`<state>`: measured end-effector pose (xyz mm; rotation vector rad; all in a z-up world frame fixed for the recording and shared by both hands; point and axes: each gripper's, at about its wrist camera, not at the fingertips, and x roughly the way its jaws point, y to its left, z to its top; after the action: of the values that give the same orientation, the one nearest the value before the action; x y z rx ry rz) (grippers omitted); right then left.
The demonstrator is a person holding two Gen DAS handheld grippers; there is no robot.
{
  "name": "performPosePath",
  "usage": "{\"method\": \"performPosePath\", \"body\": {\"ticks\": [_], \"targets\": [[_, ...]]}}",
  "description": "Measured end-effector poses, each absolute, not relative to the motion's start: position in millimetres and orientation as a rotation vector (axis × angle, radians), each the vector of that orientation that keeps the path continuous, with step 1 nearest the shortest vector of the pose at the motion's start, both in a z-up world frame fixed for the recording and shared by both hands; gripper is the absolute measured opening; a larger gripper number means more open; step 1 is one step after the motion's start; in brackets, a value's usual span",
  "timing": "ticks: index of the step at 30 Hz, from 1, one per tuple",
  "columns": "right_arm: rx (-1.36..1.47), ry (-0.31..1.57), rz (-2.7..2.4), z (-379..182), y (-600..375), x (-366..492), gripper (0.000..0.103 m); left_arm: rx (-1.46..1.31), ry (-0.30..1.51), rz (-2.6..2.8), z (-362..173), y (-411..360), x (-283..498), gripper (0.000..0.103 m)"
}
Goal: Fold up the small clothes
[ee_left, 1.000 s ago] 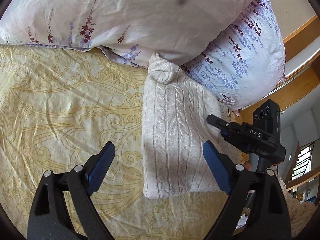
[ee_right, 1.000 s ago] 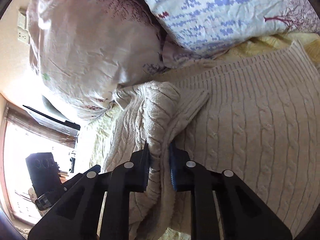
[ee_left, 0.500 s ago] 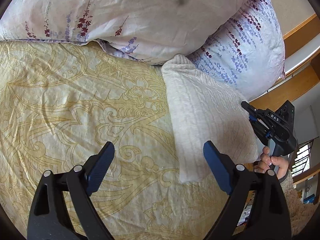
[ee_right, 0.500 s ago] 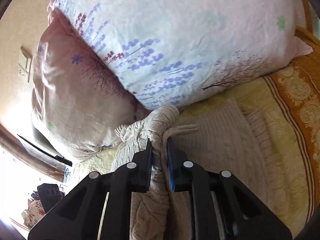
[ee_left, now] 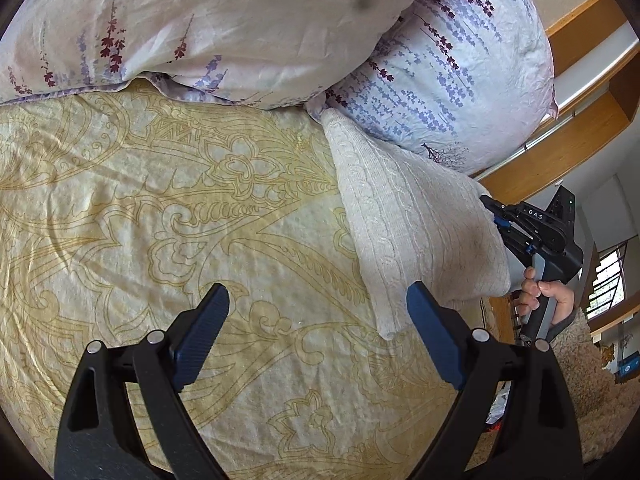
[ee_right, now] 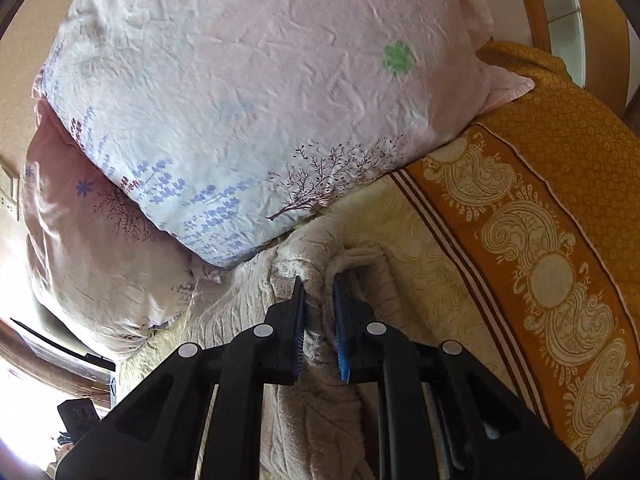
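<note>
A cream cable-knit sweater (ee_left: 404, 216) lies on the yellow patterned bedspread (ee_left: 192, 208), its far end against the pillows and its right part lifted off the bed. My right gripper (ee_right: 318, 304) is shut on a bunched fold of that sweater (ee_right: 308, 264); the knit drapes down below the jaws. The same right gripper (ee_left: 496, 220) shows in the left wrist view at the sweater's right edge, held by a hand (ee_left: 548, 296). My left gripper (ee_left: 316, 332) hovers open over the bedspread, nothing between its blue pads; the sweater's near corner sits just left of its right pad.
Two floral pillows (ee_left: 248, 28) (ee_left: 452, 72) lean along the head of the bed. An orange-brown patterned border of the bedspread (ee_right: 536, 248) runs along the bed's right side. Wooden frame (ee_left: 560, 140) and a fluffy rug (ee_left: 592, 380) lie beyond the bed edge.
My right gripper has pulled the held sweater sideways toward the bed's edge, away from the left gripper. The sweater, once between the left pads, now lies mostly right of them.
</note>
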<state>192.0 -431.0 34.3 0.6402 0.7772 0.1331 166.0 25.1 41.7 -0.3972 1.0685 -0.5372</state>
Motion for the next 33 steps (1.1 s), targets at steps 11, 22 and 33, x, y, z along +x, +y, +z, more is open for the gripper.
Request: {"method": "performPosePath", "body": {"ticks": [11,22,33], "targets": [[0.564,0.896,0.091,16,-430,203,0.015,-0.156,0.981,-0.597,47,-19,146,0.097],[0.64,0.83,0.088,31,-448,191,0.043,-0.153,1.008,-0.595,41,-20,144,0.097],[0.543,0.794,0.101,32,-426,185,0.008,-0.161,1.022,-0.596,40,-22,146,0.097]]}}
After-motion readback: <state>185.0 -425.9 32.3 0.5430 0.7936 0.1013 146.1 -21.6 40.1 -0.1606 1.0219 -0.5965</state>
